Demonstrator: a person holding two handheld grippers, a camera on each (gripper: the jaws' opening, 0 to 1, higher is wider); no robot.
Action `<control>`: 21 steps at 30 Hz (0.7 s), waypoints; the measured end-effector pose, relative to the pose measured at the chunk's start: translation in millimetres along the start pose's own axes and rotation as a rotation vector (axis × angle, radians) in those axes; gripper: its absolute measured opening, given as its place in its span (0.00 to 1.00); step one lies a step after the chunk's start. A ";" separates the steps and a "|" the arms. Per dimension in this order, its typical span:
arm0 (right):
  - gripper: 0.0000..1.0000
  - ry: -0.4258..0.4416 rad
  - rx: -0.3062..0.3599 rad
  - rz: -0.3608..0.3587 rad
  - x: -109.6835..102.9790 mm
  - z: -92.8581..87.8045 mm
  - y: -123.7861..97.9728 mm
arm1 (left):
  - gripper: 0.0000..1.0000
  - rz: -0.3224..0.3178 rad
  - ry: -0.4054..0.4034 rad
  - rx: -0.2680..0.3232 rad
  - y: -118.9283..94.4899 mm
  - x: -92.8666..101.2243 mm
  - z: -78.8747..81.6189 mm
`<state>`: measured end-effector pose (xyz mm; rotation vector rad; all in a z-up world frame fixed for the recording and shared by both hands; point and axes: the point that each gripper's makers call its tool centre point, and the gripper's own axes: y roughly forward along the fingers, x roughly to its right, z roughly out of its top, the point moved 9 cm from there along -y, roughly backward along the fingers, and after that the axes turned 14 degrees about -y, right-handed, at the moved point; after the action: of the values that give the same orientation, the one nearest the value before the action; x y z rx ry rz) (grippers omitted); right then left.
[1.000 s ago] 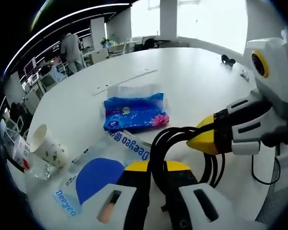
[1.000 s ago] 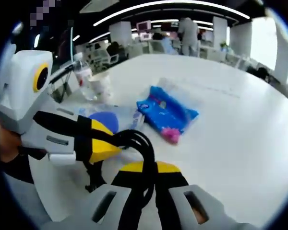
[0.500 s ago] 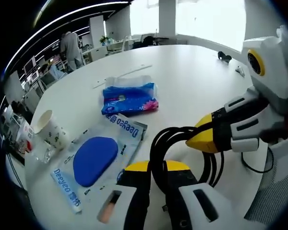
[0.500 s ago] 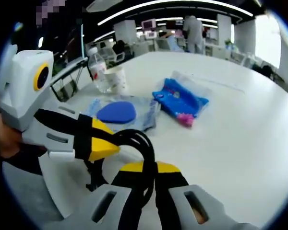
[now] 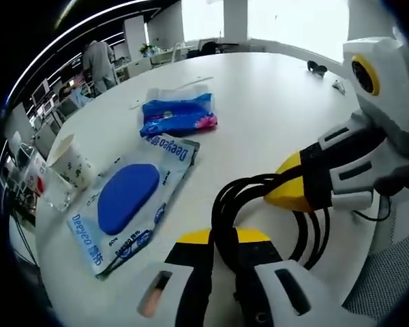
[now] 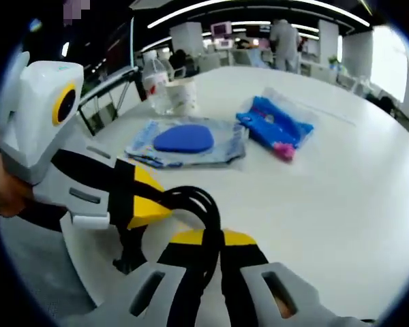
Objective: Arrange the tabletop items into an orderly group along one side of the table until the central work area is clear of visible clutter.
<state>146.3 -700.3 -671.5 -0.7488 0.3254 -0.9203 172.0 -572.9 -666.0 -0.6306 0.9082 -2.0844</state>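
A: Black cable (image 5: 225,208), looped, at the near table (image 5: 273,116) edge; both pairs of jaws pinch it, left gripper (image 5: 221,255) and right gripper (image 6: 206,251)

B: Handling? Likely light, limp, springy; grip the gathered loops. Mouse-pad packet (image 5: 133,204), tissue pack (image 5: 177,116) and paper cup (image 5: 69,162) lie beyond

My left gripper (image 5: 221,255) has black jaws with yellow tips on a light grey body. A rectangular slot is cut in each grey shoulder. My right gripper (image 6: 211,248) matches it: yellow-tipped black jaws, grey shoulders, slots. Seen from the side, each unit carries a white housing with a yellow ring marking.
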 end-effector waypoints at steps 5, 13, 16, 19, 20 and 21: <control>0.04 -0.022 -0.006 -0.015 -2.4 1.1 -0.5 | 0.09 0.009 0.003 0.011 -1.1 0.9 -2.1; 0.07 -0.144 -0.022 -0.004 -6.4 -2.1 1.4 | 0.10 0.015 0.039 0.002 1.8 0.1 -11.1; 0.08 -0.159 -0.022 0.000 -6.4 -4.3 1.6 | 0.10 0.012 0.032 0.015 0.1 0.0 -12.1; 0.12 -0.166 -0.003 0.018 -7.3 -3.9 -0.4 | 0.10 0.015 0.074 0.009 -1.9 1.4 -12.4; 0.14 -0.172 0.012 0.012 -7.1 -2.6 -1.9 | 0.10 0.021 0.079 0.012 -2.8 1.4 -12.2; 0.16 -0.168 0.014 0.014 -6.5 -1.7 -2.8 | 0.11 0.023 0.077 0.012 -3.8 1.0 -12.3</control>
<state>139.9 -696.8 -671.2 -0.8042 0.1762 -0.8403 161.4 -567.1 -670.6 -0.5341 0.9408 -2.1046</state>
